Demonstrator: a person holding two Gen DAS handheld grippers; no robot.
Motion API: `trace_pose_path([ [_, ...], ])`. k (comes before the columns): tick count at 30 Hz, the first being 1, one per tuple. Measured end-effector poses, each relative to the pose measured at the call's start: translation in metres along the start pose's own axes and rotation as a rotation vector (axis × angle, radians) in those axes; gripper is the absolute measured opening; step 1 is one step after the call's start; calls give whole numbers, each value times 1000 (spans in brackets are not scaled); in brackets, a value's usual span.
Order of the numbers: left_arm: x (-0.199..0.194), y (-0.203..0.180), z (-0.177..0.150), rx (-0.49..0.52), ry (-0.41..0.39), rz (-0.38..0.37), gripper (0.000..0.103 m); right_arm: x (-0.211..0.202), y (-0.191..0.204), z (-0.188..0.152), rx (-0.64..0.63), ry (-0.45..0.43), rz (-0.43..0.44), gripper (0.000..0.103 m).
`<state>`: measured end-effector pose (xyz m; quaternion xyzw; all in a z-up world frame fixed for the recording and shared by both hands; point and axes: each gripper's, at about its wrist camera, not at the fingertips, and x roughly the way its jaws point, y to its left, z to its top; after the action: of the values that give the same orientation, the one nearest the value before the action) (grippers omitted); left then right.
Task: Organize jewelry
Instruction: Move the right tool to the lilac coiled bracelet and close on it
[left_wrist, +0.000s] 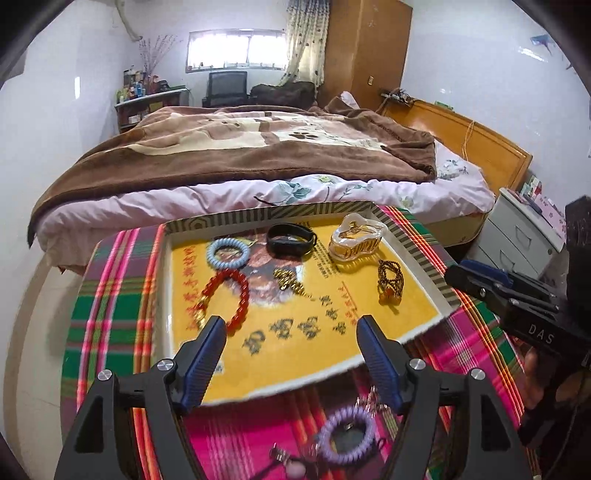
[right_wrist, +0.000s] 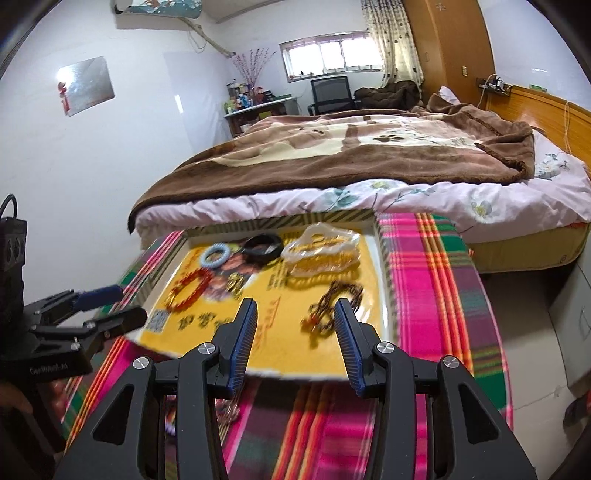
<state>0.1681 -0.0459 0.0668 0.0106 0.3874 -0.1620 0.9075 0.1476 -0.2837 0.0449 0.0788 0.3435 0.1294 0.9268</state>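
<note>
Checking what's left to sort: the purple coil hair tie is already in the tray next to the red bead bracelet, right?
Not quite. The purple coil hair tie lies outside the tray, on the plaid cloth in front of it. The left wrist view shows this. The red bead bracelet is in the tray.

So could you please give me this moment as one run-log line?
left gripper: open, empty | right gripper: open, empty | tray: red bead bracelet, blue coil tie, black band | purple coil tie: on cloth outside tray
</note>
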Motion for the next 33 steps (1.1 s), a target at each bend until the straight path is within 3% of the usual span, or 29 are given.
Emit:
trace_pose_path([
  [8, -33, 26, -38, -89, -41, 13, 76, -1, 21, -38, -43, 69, 77, 44],
  [17, -35, 52, -72, -170, 2, 40, 76, 35, 60, -66, -137, 198, 205, 44],
  [33, -34, 68, -95, -212, 41, 25, 76, 67, 86, -64, -286, 285, 198, 44],
])
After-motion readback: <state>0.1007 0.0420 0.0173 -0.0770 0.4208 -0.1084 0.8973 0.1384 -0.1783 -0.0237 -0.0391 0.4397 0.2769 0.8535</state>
